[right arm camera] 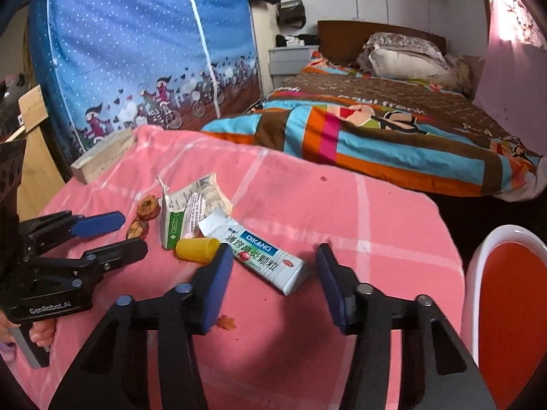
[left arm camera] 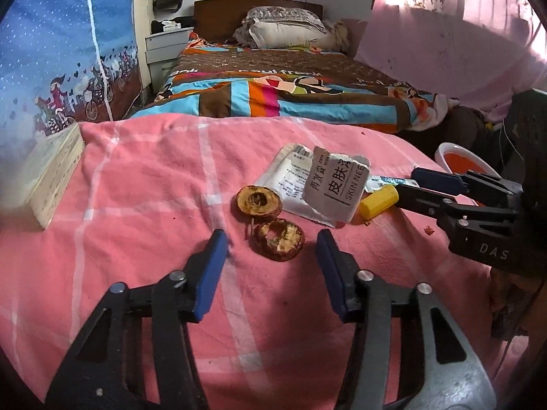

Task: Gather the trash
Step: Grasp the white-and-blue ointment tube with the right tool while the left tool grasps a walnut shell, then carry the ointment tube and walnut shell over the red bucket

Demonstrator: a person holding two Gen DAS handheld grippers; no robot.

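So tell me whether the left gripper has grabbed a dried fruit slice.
No, the left gripper is open, its fingers apart on either side of the dried fruit slice.

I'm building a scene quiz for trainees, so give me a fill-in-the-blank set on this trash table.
The cloth covering the table is ____.
The small cap beside the DIKANG sachet is ____.
The left gripper has its jaws ____ around a dried fruit slice.
The right gripper holds ____.

Missing words: pink; yellow; open; nothing
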